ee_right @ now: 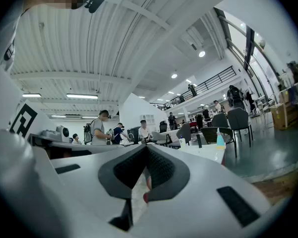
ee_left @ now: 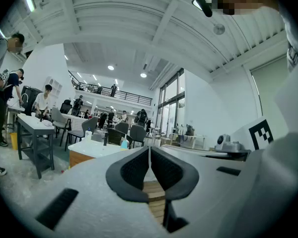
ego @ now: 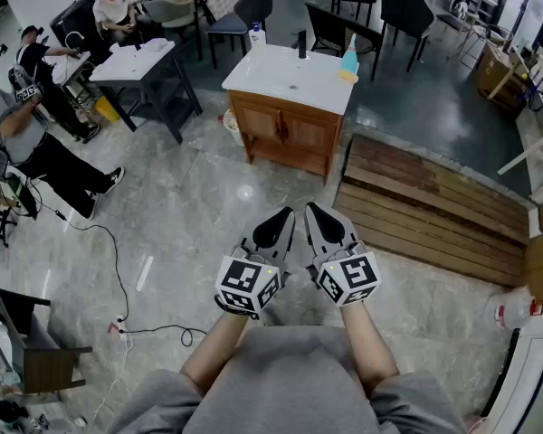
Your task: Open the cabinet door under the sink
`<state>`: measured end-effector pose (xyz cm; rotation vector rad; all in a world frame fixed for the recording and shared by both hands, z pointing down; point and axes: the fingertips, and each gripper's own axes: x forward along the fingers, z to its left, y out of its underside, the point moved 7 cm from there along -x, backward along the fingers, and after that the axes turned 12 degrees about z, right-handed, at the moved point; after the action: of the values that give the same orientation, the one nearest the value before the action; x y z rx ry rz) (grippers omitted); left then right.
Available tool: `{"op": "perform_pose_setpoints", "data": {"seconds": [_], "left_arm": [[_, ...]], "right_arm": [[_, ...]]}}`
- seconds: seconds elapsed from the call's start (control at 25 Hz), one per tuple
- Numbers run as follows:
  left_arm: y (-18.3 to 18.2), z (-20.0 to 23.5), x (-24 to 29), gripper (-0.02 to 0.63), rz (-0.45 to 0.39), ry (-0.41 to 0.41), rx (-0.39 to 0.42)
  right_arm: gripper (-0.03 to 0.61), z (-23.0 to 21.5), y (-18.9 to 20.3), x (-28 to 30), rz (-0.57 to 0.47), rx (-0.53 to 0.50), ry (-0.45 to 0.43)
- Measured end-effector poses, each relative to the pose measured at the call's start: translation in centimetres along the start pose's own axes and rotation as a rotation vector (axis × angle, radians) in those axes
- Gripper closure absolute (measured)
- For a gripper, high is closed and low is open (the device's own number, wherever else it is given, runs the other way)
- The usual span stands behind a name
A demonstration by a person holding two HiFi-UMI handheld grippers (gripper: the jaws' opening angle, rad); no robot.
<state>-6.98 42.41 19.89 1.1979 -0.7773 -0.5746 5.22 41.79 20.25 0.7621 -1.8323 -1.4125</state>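
The sink cabinet [ego: 288, 134] is a wooden unit with a white top and two closed doors [ego: 309, 136]. It stands on the floor well ahead of me. My left gripper [ego: 287, 213] and right gripper [ego: 311, 206] are held side by side near my body, pointing level toward the cabinet and far short of it. Both are shut with nothing between the jaws. In the left gripper view the shut left gripper [ee_left: 149, 150] has the cabinet [ee_left: 87, 152] beyond it at left. In the right gripper view the right gripper [ee_right: 145, 148] is shut, with the white sink top [ee_right: 208, 153] to its right.
A black faucet [ego: 301, 43], a white bottle [ego: 257, 34] and a blue bottle [ego: 349, 60] stand on the sink top. A wooden platform [ego: 425, 206] lies to the right. A dark table [ego: 145, 70], seated people and a floor cable [ego: 118, 278] are at left.
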Motion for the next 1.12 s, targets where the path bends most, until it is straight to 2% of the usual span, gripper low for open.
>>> {"op": "perform_pose_setpoints", "data": {"seconds": [0.2, 0.36, 0.72, 1.12], "left_arm": [[0.4, -0.9, 0.7, 0.592, 0.008, -0.003, 0.0], [0.5, -1.9, 1.3, 0.592, 0.011, -0.013, -0.006], [1.6, -4.5, 2.9, 0.592, 0.042, -0.05, -0.02], [2.5, -3.3, 4.2, 0.592, 0.091, -0.066, -0.029]], "right_arm": [[0.571, -0.7, 0.1, -0.6, -0.005, -0.001, -0.009], [0.571, -1.7, 0.0, -1.6, -0.023, 0.018, -0.057], [0.571, -4.6, 1.0, -3.6, 0.003, 0.047, -0.076], [0.571, -6.0, 2.3, -1.8, 0.037, 0.095, -0.088]]}}
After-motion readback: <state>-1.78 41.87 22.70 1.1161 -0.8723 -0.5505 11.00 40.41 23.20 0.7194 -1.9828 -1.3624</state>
